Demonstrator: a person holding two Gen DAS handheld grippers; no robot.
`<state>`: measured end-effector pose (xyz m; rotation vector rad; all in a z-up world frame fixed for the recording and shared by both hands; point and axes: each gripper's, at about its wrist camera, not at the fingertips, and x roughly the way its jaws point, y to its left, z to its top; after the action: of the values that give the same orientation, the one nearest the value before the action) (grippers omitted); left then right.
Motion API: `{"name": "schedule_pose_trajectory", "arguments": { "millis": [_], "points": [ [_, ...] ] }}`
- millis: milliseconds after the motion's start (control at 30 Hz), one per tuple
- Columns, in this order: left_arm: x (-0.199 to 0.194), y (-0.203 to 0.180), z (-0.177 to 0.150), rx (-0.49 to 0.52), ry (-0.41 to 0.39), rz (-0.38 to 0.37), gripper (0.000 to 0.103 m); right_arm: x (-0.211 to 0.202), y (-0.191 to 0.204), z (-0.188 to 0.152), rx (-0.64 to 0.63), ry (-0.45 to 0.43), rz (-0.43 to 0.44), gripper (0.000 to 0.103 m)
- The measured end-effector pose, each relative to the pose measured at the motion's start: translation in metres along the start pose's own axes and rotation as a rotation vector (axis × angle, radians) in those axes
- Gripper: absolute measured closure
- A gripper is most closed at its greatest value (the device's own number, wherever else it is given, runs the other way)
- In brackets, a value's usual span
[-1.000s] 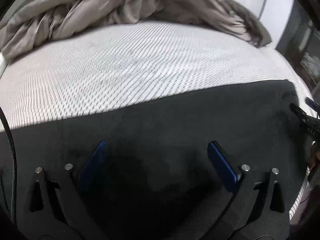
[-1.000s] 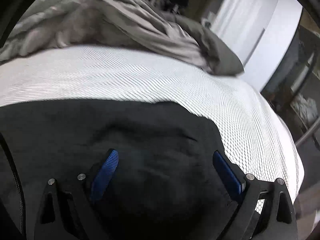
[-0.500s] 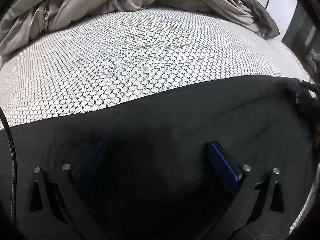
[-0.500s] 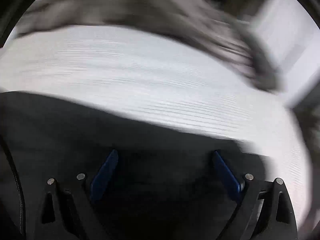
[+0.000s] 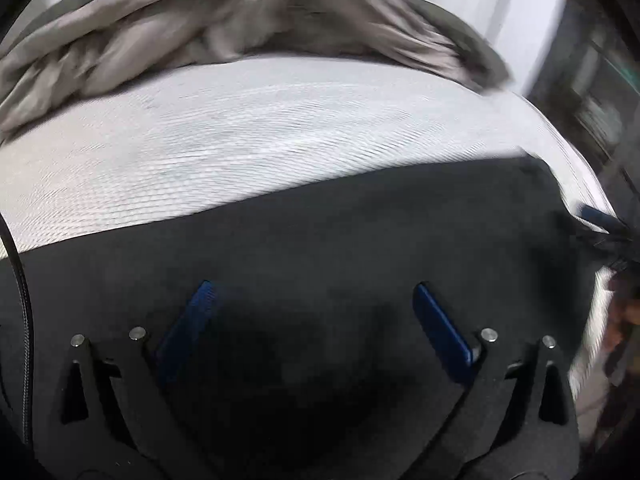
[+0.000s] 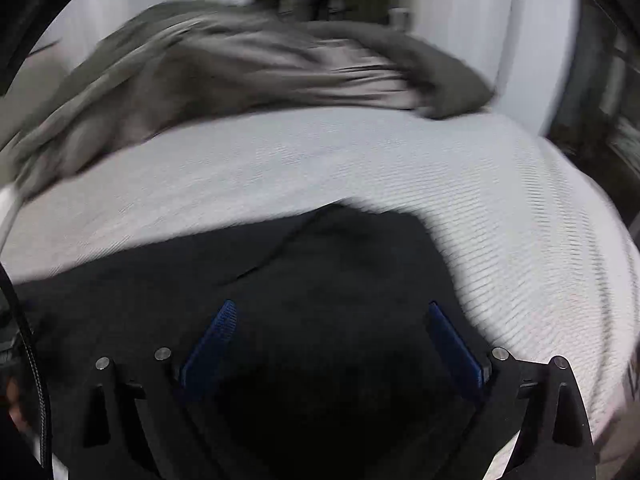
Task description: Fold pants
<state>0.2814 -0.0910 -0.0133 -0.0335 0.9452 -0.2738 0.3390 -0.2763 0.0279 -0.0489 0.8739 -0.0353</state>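
The black pants lie spread flat on the white honeycomb-patterned bed sheet. My left gripper is open, its blue-padded fingers wide apart just above the cloth. In the right wrist view the pants end in a corner with a fold line near the middle. My right gripper is open and empty above that end. The tip of the right gripper shows at the pants' right edge in the left wrist view.
A crumpled grey-brown duvet is bunched along the far side of the bed and also shows in the right wrist view. The bed's right edge drops off toward dark furniture and a white wall.
Both views have shifted and blurred, so both grippers are moving a little over the pants. Both stay open. The pants lie as before.
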Motion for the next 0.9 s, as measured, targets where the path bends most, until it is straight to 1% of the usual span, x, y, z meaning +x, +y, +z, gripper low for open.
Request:
{"name": "schedule_pose_trajectory", "arguments": {
  "millis": [33, 67, 100, 133, 167, 200, 233, 267, 300, 367, 400, 433, 467, 500, 533, 567, 600, 633, 667, 700, 733, 767, 800, 833, 867, 900],
  "points": [
    [0.004, -0.011, -0.003, 0.041, 0.019, -0.008, 0.003, 0.002, 0.022, -0.007, -0.065, 0.009, 0.042, 0.006],
    [0.015, -0.022, -0.010, 0.084, 0.060, 0.005, 0.003, 0.010, 0.038, -0.012, -0.118, 0.023, 0.054, 0.006],
    [0.022, -0.025, -0.016, 0.094, 0.096, 0.030, 0.004, 0.021, 0.052, -0.016, -0.167, 0.046, 0.021, 0.006],
    [0.027, -0.026, -0.020, 0.091, 0.114, 0.042, 0.003, 0.029, 0.058, -0.024, -0.212, 0.058, -0.029, 0.006],
    [0.031, -0.024, -0.025, 0.075, 0.121, 0.042, 0.003, 0.035, 0.058, -0.030, -0.244, 0.058, -0.057, 0.006],
    [0.030, -0.022, -0.026, 0.063, 0.113, 0.034, 0.003, 0.033, 0.052, -0.037, -0.237, 0.052, -0.069, 0.006],
    [0.027, -0.020, -0.026, 0.056, 0.113, 0.034, 0.003, 0.032, 0.032, -0.039, -0.199, 0.054, -0.075, 0.006],
    [0.024, -0.017, -0.027, 0.047, 0.116, 0.042, 0.003, 0.029, 0.014, -0.039, -0.151, 0.053, -0.102, 0.006],
    [0.021, -0.014, -0.029, 0.039, 0.114, 0.048, 0.003, 0.026, -0.009, -0.039, -0.098, 0.039, -0.195, 0.007],
    [0.015, -0.004, -0.035, 0.015, 0.109, 0.066, 0.003, 0.030, -0.045, -0.043, -0.054, 0.043, -0.403, 0.006],
    [0.013, 0.002, -0.037, 0.009, 0.108, 0.072, 0.003, 0.036, -0.060, -0.045, -0.016, 0.054, -0.423, 0.006],
    [0.010, 0.007, -0.040, 0.003, 0.107, 0.080, 0.003, 0.035, -0.074, -0.048, 0.064, 0.058, -0.331, 0.006],
    [0.004, 0.012, -0.042, -0.010, 0.098, 0.094, 0.003, 0.029, -0.083, -0.050, 0.123, 0.051, -0.288, 0.006],
    [0.000, 0.016, -0.044, -0.021, 0.091, 0.103, 0.004, 0.021, -0.082, -0.047, 0.129, 0.040, -0.296, 0.006],
    [-0.011, 0.020, -0.046, -0.046, 0.068, 0.112, 0.004, 0.008, -0.074, -0.045, 0.099, 0.015, -0.324, 0.007],
    [-0.016, 0.024, -0.045, -0.058, 0.053, 0.096, 0.004, -0.008, -0.060, -0.047, 0.051, -0.025, -0.337, 0.008],
    [-0.023, 0.025, -0.047, -0.069, 0.041, 0.059, 0.005, -0.021, -0.045, -0.046, 0.006, -0.067, -0.302, 0.008],
    [-0.031, 0.024, -0.050, -0.077, 0.033, -0.002, 0.004, -0.029, -0.030, -0.046, -0.024, -0.090, -0.219, 0.008],
    [-0.037, 0.019, -0.053, -0.074, 0.029, -0.064, 0.004, -0.035, -0.013, -0.048, -0.045, -0.092, -0.120, 0.007],
    [-0.041, 0.012, -0.057, -0.062, 0.031, -0.089, 0.004, -0.036, 0.005, -0.051, -0.059, -0.076, -0.019, 0.007],
    [-0.041, 0.003, -0.061, -0.040, 0.037, -0.095, 0.004, -0.032, 0.024, -0.053, -0.086, -0.049, 0.094, 0.007],
    [-0.037, -0.003, -0.065, -0.013, 0.051, -0.090, 0.004, -0.027, 0.039, -0.058, -0.119, -0.019, 0.162, 0.007],
    [-0.031, -0.007, -0.066, 0.007, 0.069, -0.081, 0.004, -0.021, 0.055, -0.065, -0.168, 0.018, 0.187, 0.007],
    [-0.024, -0.010, -0.070, 0.025, 0.093, -0.064, 0.004, -0.011, 0.067, -0.071, -0.230, 0.045, 0.156, 0.007],
    [-0.018, -0.010, -0.075, 0.043, 0.107, -0.047, 0.004, -0.006, 0.075, -0.075, -0.294, 0.048, 0.121, 0.007],
    [-0.015, -0.010, -0.078, 0.056, 0.107, -0.043, 0.004, -0.006, 0.078, -0.083, -0.384, 0.033, 0.097, 0.007]
  ]
}}
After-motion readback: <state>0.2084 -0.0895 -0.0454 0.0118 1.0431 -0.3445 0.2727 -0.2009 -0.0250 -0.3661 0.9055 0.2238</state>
